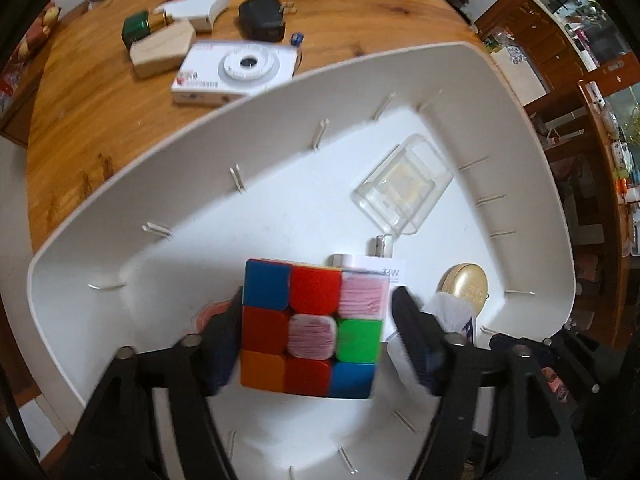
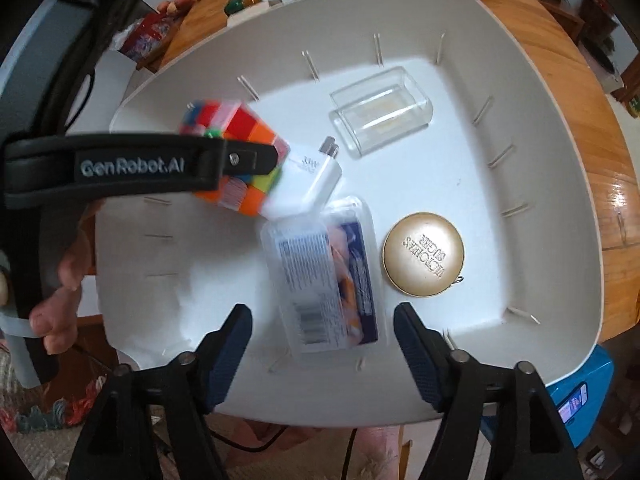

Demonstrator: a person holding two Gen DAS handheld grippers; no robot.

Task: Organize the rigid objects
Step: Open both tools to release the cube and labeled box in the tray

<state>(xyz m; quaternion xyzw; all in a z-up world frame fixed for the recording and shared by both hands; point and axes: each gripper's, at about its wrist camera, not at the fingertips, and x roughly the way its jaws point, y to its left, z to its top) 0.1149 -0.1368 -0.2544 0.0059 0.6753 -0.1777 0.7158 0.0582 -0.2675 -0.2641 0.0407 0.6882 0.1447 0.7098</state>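
A multicoloured puzzle cube (image 1: 314,326) sits between my left gripper's (image 1: 318,340) fingers inside the white tray (image 1: 240,148). There is a gap between the cube and the right finger, so the jaws stand open. The cube also shows in the right wrist view (image 2: 240,148), partly hidden by the left gripper's body. My right gripper (image 2: 322,344) is open and empty above the near part of the tray (image 2: 540,160), over a clear packet with a blue label (image 2: 324,272).
In the tray lie a white charger (image 2: 308,184), a clear plastic box (image 2: 380,114) and a round gold tin (image 2: 424,258). On the wooden table (image 1: 100,120) beyond the tray lie a white camera (image 1: 236,70), a wooden block (image 1: 162,48), a black adapter (image 1: 262,20) and a green item (image 1: 138,28).
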